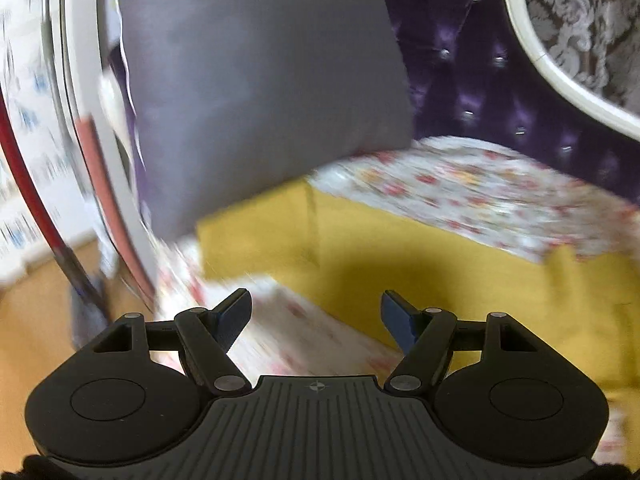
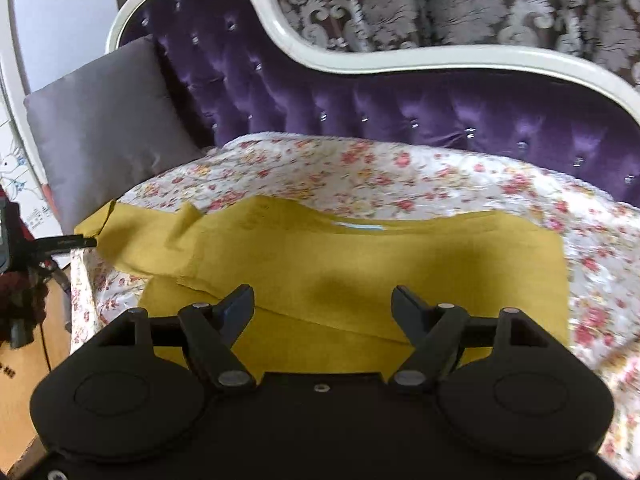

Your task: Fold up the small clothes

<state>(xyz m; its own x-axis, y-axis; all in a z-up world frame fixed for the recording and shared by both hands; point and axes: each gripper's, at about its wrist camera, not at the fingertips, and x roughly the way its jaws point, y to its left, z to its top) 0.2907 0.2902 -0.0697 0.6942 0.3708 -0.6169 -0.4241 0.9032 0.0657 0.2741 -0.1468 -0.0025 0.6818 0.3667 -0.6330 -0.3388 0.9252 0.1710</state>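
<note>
1. I see the mustard-yellow garment (image 2: 360,264) spread on the flowered sheet (image 2: 360,168) that covers the sofa seat. It lies mostly flat; one layer overlaps the front part and leaves a diagonal edge across it.
2. A small pale label shows at the garment's far edge in the right wrist view. Its left end bunches into a narrow flap that reaches toward the grey cushion (image 2: 104,128).
3. My right gripper (image 2: 322,300) hangs over the near edge of the garment, jaws spread wide, nothing between them. I can't tell whether the fingertips touch the cloth.
4. My left gripper (image 1: 316,308) is also spread wide and empty, above the left end of the garment (image 1: 400,264), where yellow cloth meets the flowered sheet (image 1: 460,184). That view is motion-blurred, so fine detail is lost.
5. The grey cushion (image 1: 256,80) stands propped at the left end of the seat against the purple buttoned sofa back (image 2: 400,112). In the left wrist view its bottom edge overlaps the far corner of the garment.
6. The sofa back has a curved white frame (image 2: 360,60), with a patterned grey curtain (image 2: 440,0) behind it.
7. Part of the left rig shows at the left edge of the right wrist view, beside the garment's flap.
</note>
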